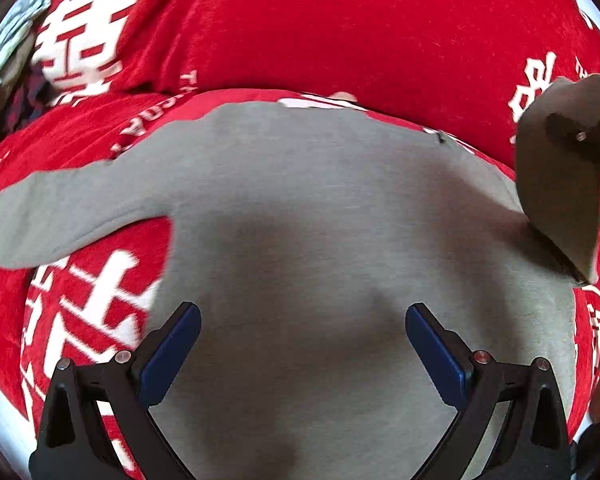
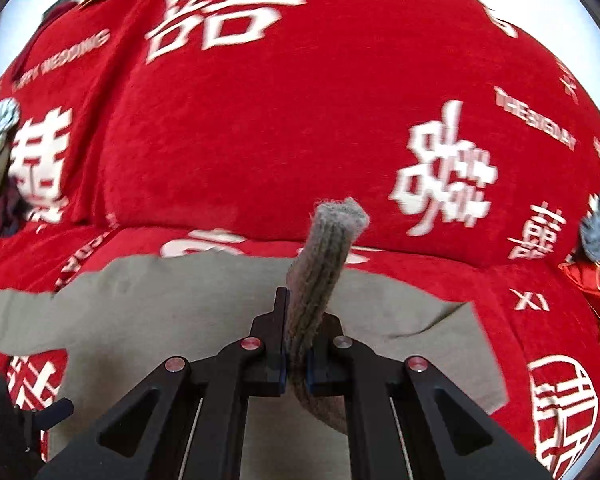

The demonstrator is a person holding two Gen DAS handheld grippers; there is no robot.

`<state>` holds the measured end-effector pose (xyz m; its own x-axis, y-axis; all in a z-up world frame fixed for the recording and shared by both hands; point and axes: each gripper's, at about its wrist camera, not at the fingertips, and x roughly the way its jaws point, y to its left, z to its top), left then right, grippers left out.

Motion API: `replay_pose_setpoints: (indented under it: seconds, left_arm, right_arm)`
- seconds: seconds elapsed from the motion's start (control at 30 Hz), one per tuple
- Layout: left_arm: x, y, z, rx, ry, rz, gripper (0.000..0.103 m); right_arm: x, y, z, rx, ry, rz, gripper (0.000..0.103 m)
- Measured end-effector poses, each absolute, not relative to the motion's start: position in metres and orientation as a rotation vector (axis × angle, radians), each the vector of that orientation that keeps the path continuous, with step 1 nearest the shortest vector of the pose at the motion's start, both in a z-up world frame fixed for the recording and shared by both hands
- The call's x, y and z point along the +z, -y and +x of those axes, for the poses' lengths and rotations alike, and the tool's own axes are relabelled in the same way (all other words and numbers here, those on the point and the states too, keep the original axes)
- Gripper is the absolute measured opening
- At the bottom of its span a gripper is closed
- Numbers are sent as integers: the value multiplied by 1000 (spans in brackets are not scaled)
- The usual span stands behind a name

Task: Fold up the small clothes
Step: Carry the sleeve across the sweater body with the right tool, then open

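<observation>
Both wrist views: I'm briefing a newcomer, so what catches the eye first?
The bright red blanket with white characters fills the background. A plain grey long-sleeved top lies spread on it, under the open left gripper. The right gripper pinches the top's ribbed grey cuff, lifted.

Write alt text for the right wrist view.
The right tongs are shut on the ribbed cuff of a grey top, lifting it upright. The rest of the top lies flat on a red blanket printed with white characters.

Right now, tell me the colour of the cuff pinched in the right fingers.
Grey, ribbed cuff; right wrist view.
</observation>
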<state>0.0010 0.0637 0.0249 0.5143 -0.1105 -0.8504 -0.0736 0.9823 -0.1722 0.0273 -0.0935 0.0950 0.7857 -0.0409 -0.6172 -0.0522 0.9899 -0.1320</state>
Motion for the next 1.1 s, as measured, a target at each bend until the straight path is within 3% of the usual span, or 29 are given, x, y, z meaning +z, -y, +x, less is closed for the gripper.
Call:
replay_pose_setpoints:
  seconds: [0.33, 1.1]
  left_arm:
    - [17, -104, -19, 13, -1035, -261, 102]
    - [9, -131, -24, 91, -1050, -278, 102]
  right_arm:
    - [67, 25, 9, 146, -712, -224, 6]
    - [28, 22, -63, 290, -815, -196, 6]
